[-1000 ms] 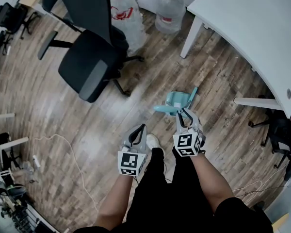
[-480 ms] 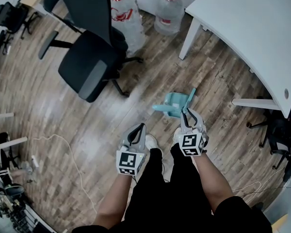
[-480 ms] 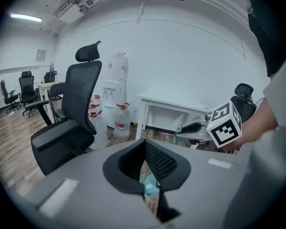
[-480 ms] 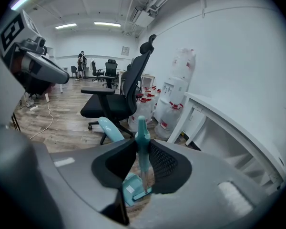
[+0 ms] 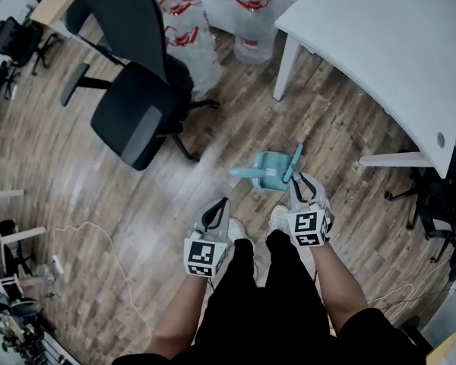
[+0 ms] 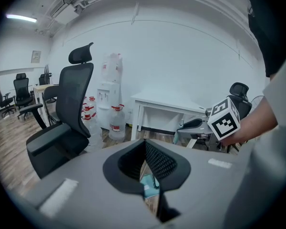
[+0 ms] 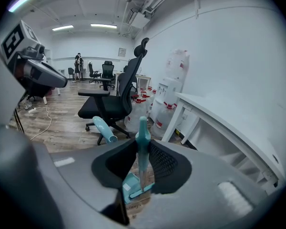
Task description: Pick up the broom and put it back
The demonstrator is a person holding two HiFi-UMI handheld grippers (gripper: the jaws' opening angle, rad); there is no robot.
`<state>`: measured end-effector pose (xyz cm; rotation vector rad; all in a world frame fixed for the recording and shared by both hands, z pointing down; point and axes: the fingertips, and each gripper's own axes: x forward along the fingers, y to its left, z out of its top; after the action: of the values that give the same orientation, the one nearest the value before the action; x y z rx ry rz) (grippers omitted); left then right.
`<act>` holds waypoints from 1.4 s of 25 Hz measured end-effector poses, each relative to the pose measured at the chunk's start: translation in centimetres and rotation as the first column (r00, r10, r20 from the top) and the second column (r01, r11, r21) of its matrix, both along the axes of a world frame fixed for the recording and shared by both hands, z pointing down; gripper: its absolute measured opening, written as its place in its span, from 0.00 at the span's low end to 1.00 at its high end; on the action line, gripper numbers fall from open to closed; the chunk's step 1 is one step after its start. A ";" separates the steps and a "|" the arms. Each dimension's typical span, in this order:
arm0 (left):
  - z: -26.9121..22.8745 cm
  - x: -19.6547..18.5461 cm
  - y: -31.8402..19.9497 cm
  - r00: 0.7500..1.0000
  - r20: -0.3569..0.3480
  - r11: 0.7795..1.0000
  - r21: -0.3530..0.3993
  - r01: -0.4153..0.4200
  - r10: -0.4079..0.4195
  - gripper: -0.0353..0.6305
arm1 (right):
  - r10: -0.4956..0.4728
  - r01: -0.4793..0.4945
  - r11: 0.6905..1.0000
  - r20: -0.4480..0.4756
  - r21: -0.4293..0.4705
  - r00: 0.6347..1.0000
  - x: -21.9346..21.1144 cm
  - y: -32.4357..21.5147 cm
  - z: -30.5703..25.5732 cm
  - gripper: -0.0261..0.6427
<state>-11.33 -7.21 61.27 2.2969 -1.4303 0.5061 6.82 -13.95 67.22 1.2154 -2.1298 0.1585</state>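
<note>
A teal broom handle (image 5: 295, 161) runs up between the jaws of my right gripper (image 5: 298, 179), which is shut on it. In the right gripper view the handle (image 7: 143, 147) stands upright between the pads. A teal dustpan (image 5: 269, 170) sits at the broom's lower end with its own handle (image 7: 104, 129) sticking out to the left; whether it rests on the wooden floor I cannot tell. My left gripper (image 5: 221, 202) hangs to the left, beside the person's legs, shut with nothing in it. Through its narrow slit (image 6: 145, 147) a bit of teal shows.
A black office chair (image 5: 140, 101) stands at the far left. Several water bottles (image 5: 254, 17) line the wall. A white table (image 5: 387, 44) with its leg (image 5: 285, 67) fills the right. A white cable (image 5: 99, 226) lies on the floor. A dark chair base (image 5: 441, 204) is at the right edge.
The right gripper has moved a little forward and to the right with the broom still in it. The left gripper has hardly moved.
</note>
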 end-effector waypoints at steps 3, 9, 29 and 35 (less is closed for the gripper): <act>-0.3 0.8 -0.2 1.000 0.004 1.000 0.012 -0.015 0.015 0.08 | -0.005 0.005 1.000 0.018 0.009 1.000 0.7 0.2 -0.9 0.17; -1.2 2.0 -0.4 0.999 0.005 0.998 0.041 -0.047 0.047 0.08 | -0.005 0.003 0.999 0.044 0.036 0.999 1.9 0.8 -4.6 0.17; -10.6 4.9 -6.8 0.992 -0.091 0.968 0.243 -0.061 0.085 0.08 | -0.021 -0.026 0.973 0.200 0.231 0.980 3.7 0.6 -21.3 0.17; -13.9 5.6 -7.7 0.989 -0.112 0.954 0.294 -0.057 0.094 0.08 | -0.013 -0.066 0.950 0.249 0.305 0.968 4.5 0.4 -25.7 0.17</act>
<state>-5.69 -14.89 47.32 2.5692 -1.4403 0.1762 11.29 -13.59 41.51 1.4706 -2.4239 -0.0174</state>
